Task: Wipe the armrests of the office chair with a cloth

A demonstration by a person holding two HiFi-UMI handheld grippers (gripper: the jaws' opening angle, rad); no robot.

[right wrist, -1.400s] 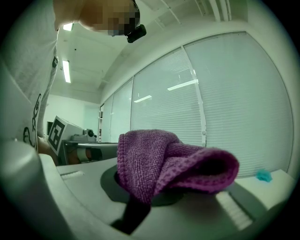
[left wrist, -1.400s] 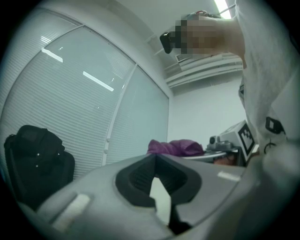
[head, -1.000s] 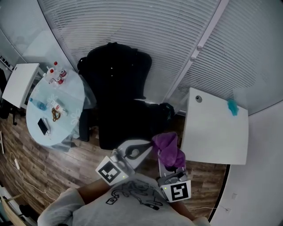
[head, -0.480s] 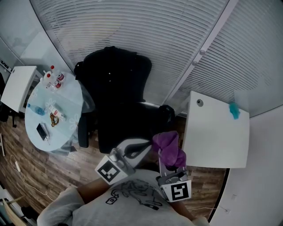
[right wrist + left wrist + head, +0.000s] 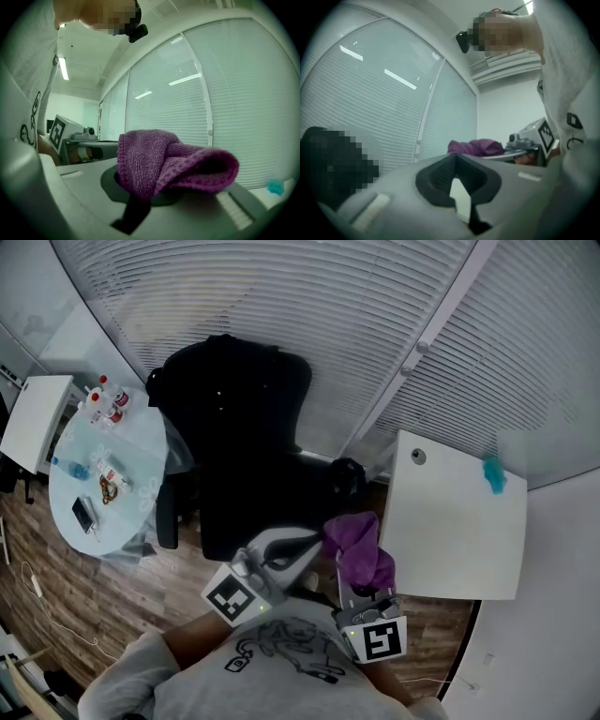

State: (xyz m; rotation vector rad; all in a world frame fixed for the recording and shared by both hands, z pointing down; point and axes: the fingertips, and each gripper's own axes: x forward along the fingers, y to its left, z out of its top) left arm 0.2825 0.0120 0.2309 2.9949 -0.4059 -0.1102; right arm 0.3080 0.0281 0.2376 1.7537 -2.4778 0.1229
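Note:
The black office chair (image 5: 234, 446) stands in front of the blinds, with one armrest (image 5: 167, 517) at its left and the other (image 5: 347, 476) at its right. My right gripper (image 5: 361, 570) is shut on a bunched purple cloth (image 5: 359, 547), held just in front of the right armrest and apart from it. In the right gripper view the cloth (image 5: 164, 161) drapes over the right gripper (image 5: 150, 187) and hides its tips. My left gripper (image 5: 305, 545) hovers in front of the seat, shut and holding nothing. In the left gripper view the left gripper (image 5: 459, 187) points past the cloth (image 5: 478, 146).
A round glass table (image 5: 70, 512) at the left carries bottles (image 5: 105, 401) and a phone (image 5: 84, 515). A white table (image 5: 459, 521) at the right holds a teal object (image 5: 493, 472). A white desk (image 5: 33, 418) is far left. Wood floor (image 5: 112, 596) lies below.
The head view has shifted a little, so the chair and round table sit slightly further left. Both grippers stay close to my body, the right one still holding the cloth.

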